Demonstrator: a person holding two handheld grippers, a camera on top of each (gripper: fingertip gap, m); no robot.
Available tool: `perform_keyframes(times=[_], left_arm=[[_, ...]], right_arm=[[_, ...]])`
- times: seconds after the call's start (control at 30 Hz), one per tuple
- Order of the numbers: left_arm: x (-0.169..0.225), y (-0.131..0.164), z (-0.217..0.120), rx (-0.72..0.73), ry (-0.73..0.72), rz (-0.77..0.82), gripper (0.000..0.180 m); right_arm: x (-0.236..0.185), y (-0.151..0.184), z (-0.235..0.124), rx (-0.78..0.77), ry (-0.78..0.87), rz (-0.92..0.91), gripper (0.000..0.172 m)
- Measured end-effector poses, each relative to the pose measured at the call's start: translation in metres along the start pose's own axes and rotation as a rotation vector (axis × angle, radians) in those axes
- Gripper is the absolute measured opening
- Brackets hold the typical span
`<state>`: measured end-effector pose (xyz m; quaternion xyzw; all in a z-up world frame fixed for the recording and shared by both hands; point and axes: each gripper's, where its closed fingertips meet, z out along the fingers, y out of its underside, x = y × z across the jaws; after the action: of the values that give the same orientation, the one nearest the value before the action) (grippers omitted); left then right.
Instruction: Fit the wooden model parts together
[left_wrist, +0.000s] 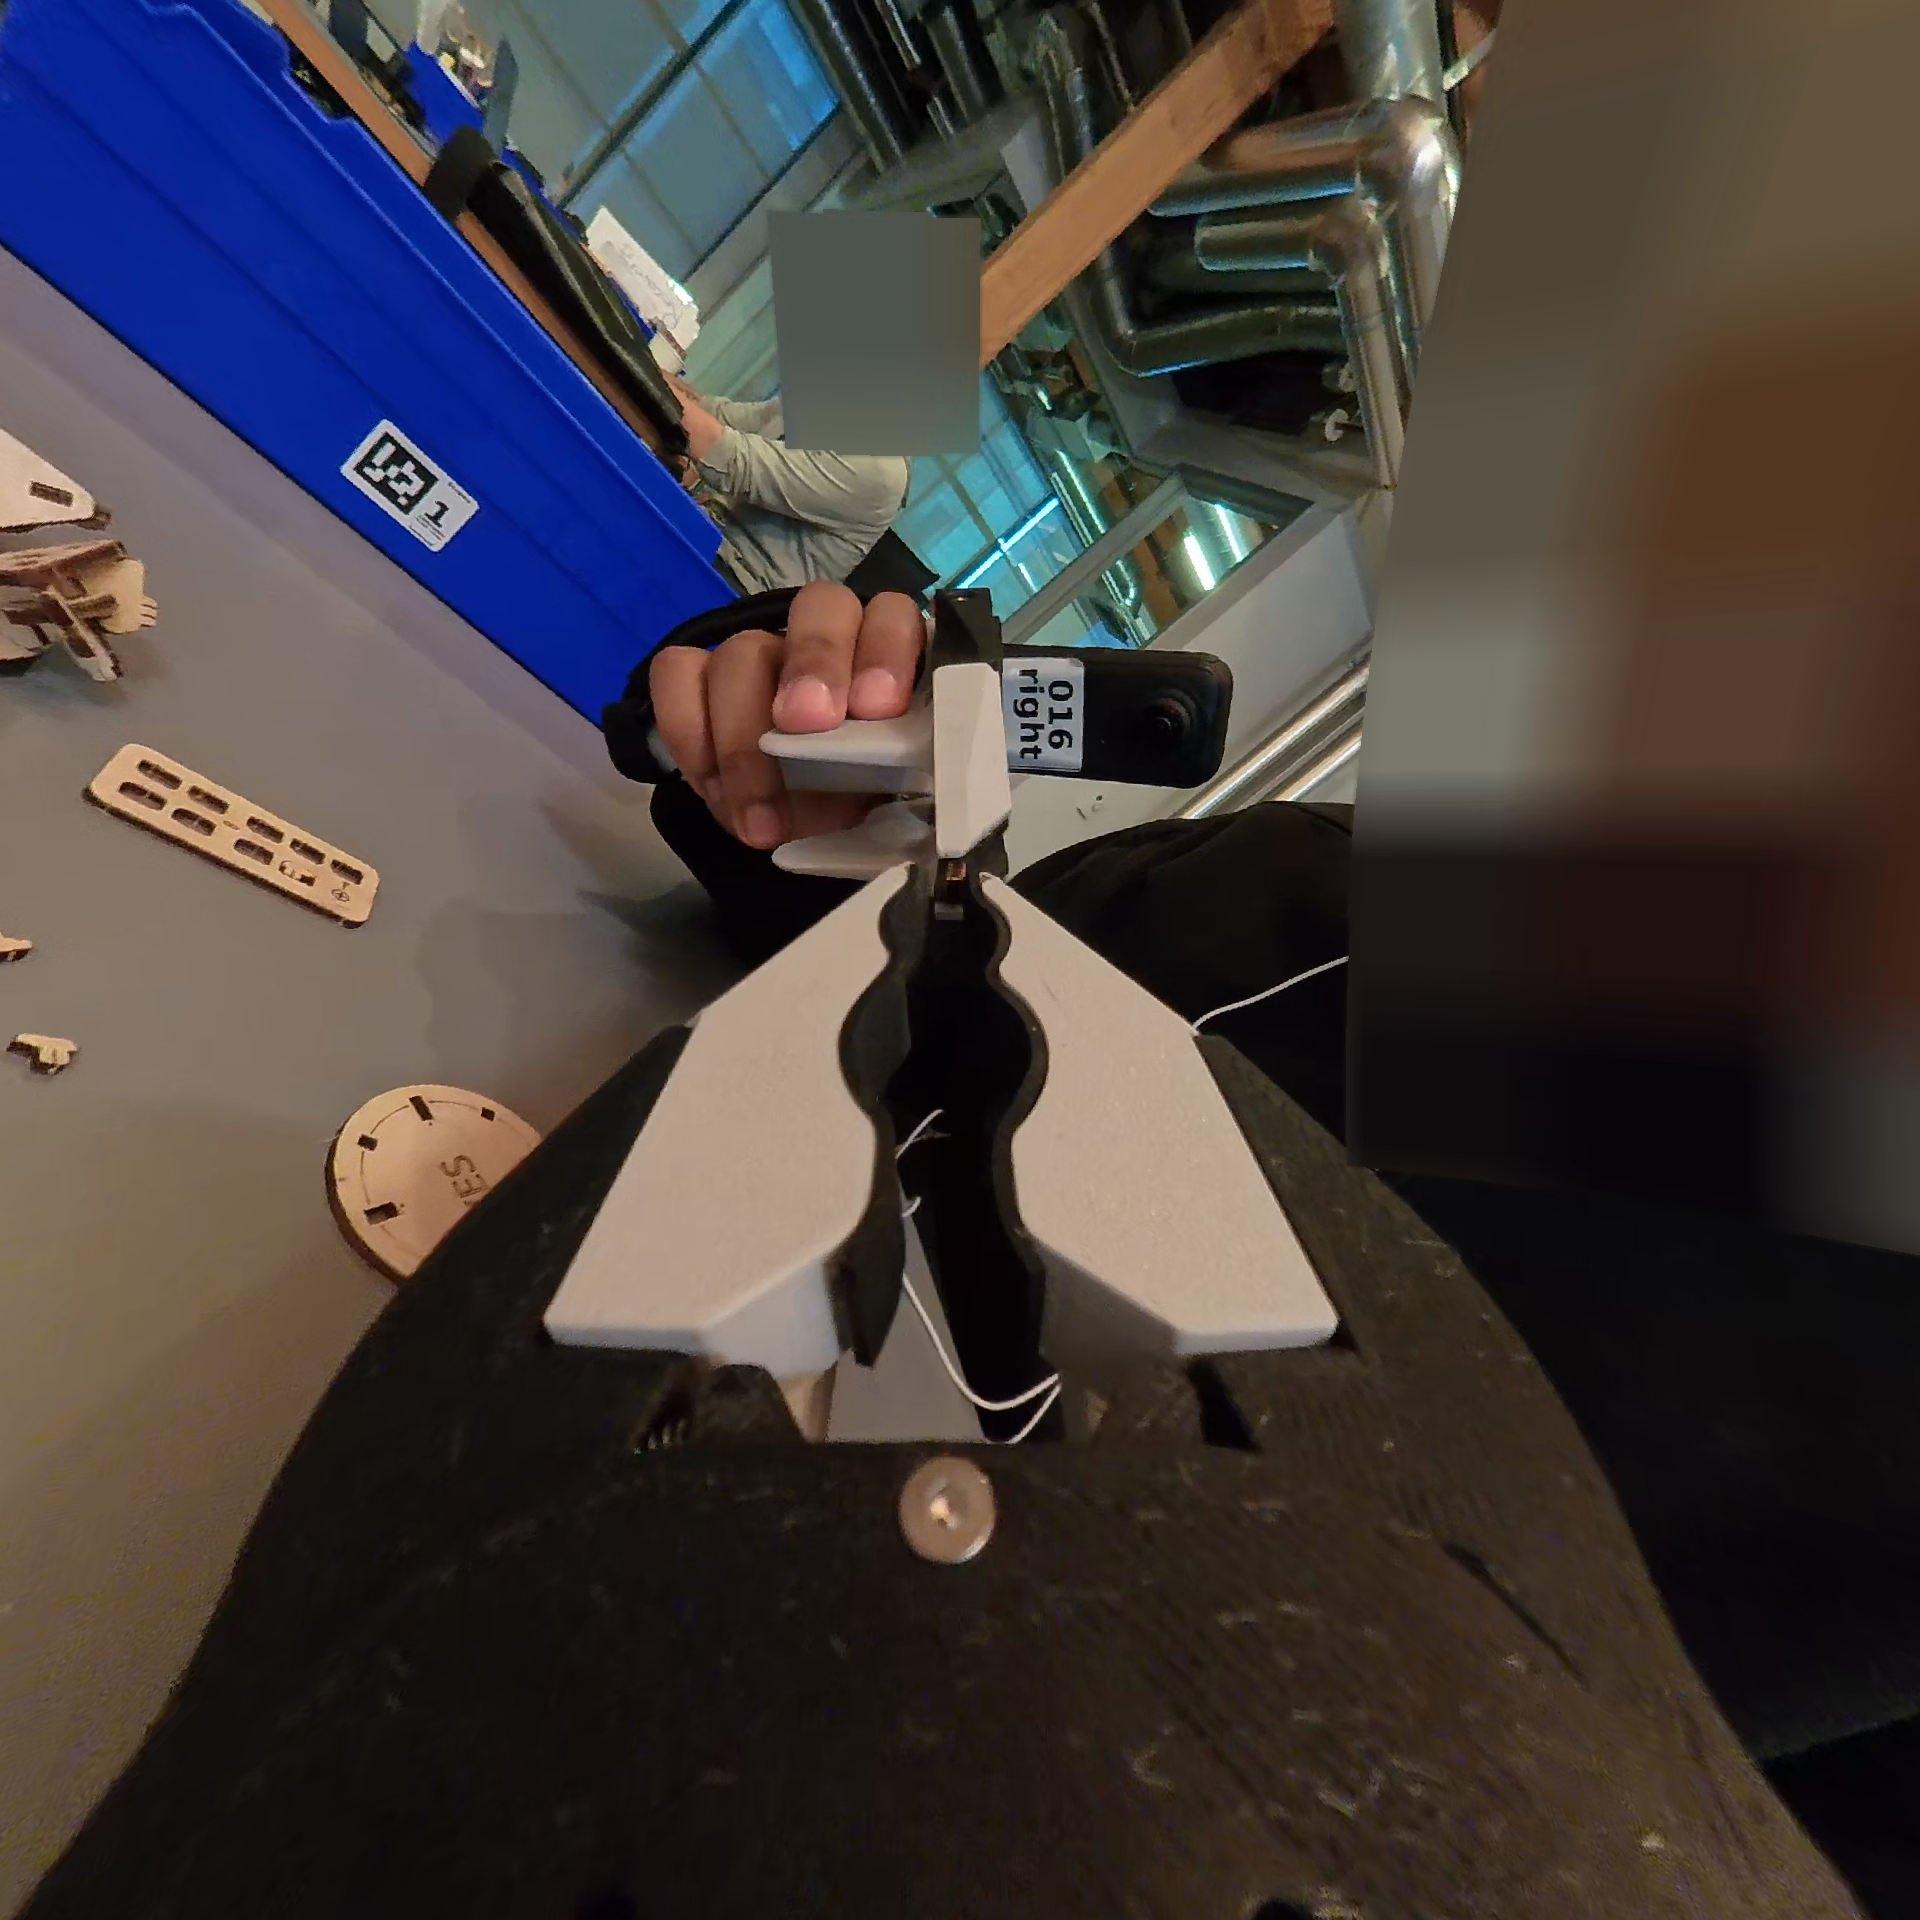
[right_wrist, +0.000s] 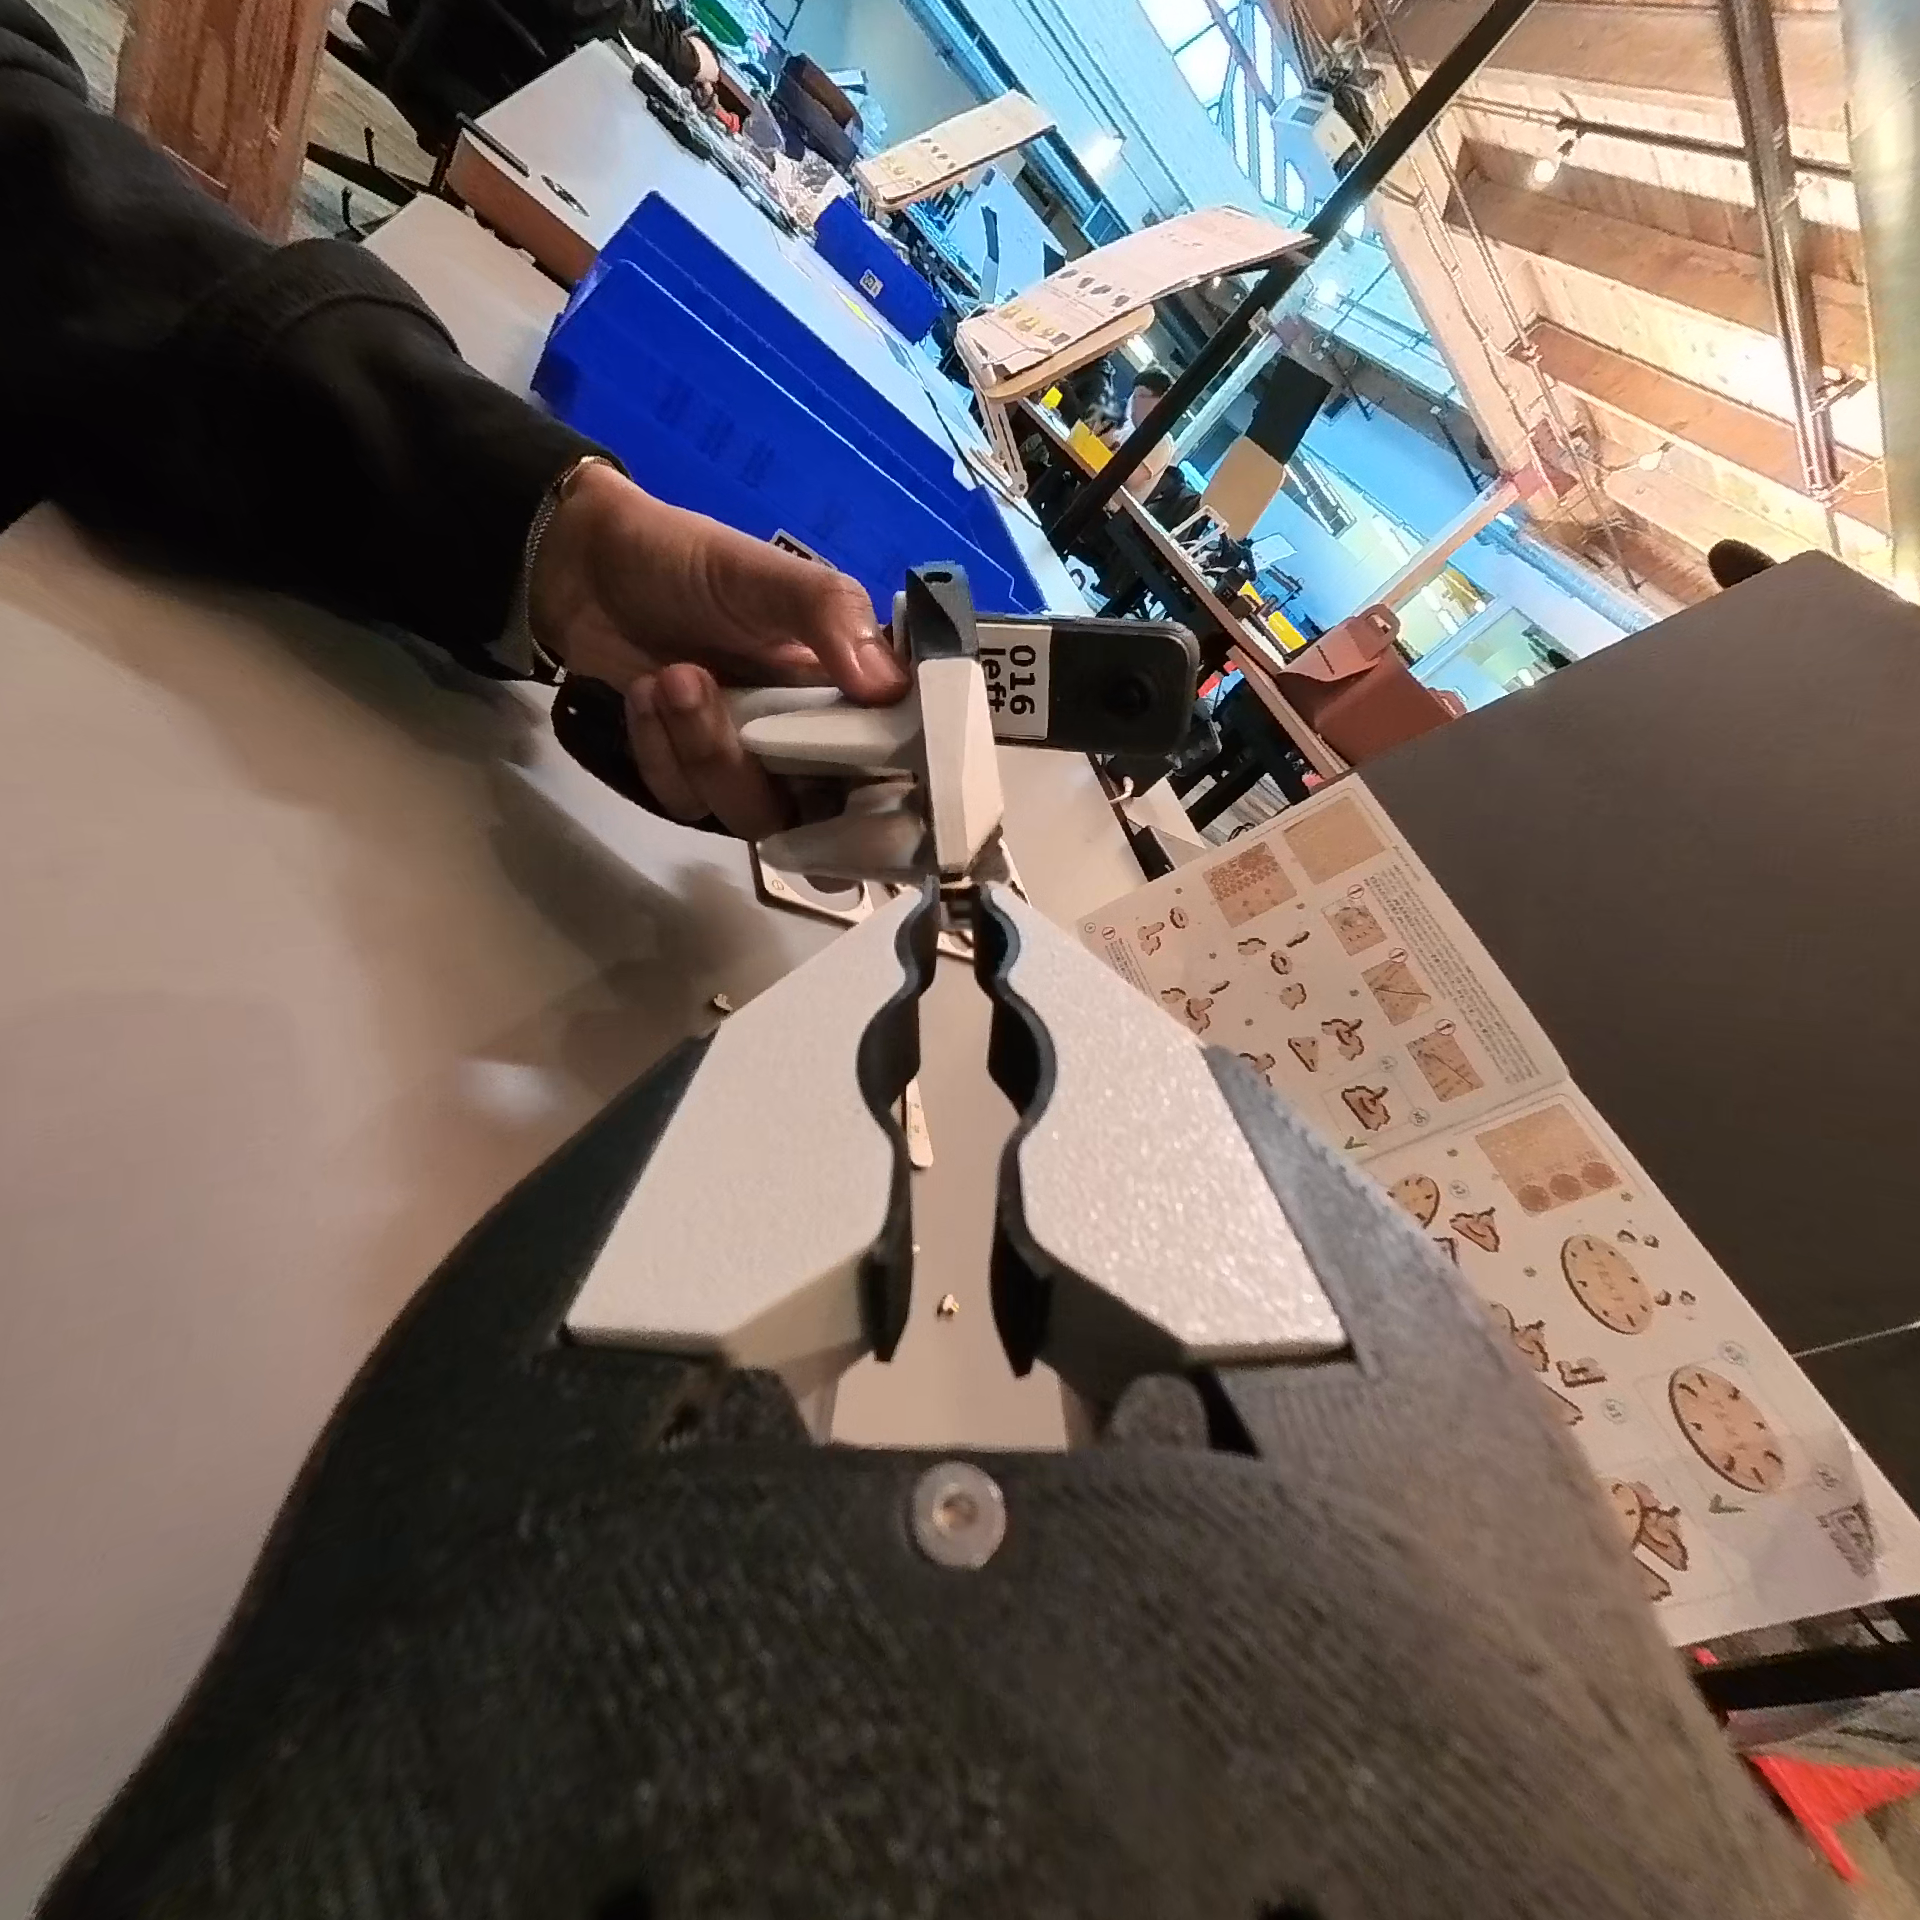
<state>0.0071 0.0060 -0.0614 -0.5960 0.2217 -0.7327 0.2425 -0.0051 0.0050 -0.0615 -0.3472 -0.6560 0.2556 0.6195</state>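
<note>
My two grippers meet tip to tip above the grey table (left_wrist: 260, 1039), each turned edge-on to the other. A small brown wooden piece (left_wrist: 949, 894) sits between the fingertips of my left gripper (left_wrist: 951, 883), and the pads look pressed on both its sides. In the left wrist view, my right gripper (left_wrist: 964, 847) comes down onto the same piece from above, held in a hand. In the right wrist view, my right gripper (right_wrist: 961, 906) is shut on the piece (right_wrist: 957, 914), with my left gripper (right_wrist: 961, 868) just beyond it. A thin white thread (left_wrist: 977, 1392) runs between my left fingers.
A blue crate (left_wrist: 312, 312) stands along the table's far side. A slotted wooden strip (left_wrist: 234, 831), a round wooden disc (left_wrist: 416, 1174) and a part-built wooden model (left_wrist: 62, 603) lie at the left. A printed instruction sheet (right_wrist: 1455, 1143) lies at the right beside a dark board (right_wrist: 1714, 883). The grippers are tip to tip, or close to it.
</note>
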Motion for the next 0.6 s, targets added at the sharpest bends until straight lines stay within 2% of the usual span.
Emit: perform_keyframes(times=[0.23, 0.33, 0.4, 0.47, 0.6], left_arm=[[-0.004, -0.003, -0.003, 0.017, -0.030, 0.007, 0.016], [-0.007, -0.007, -0.006, 0.036, -0.067, 0.039, 0.015], [-0.012, -0.009, -0.010, 0.034, -0.150, 0.116, 0.008], [-0.025, -0.005, -0.012, -0.017, -0.276, 0.188, 0.003], [-0.065, 0.022, -0.017, -0.240, -0.529, 0.272, 0.000]], right_arm=[[0.004, 0.002, -0.002, -0.009, 0.009, 0.015, 0.004], [0.013, 0.017, -0.004, -0.095, 0.041, 0.001, 0.005], [0.021, 0.028, -0.009, -0.131, 0.052, 0.052, 0.004], [0.019, 0.041, -0.010, -0.174, -0.010, 0.184, 0.005], [0.002, 0.062, -0.012, -0.323, -0.140, 0.330, 0.004]])
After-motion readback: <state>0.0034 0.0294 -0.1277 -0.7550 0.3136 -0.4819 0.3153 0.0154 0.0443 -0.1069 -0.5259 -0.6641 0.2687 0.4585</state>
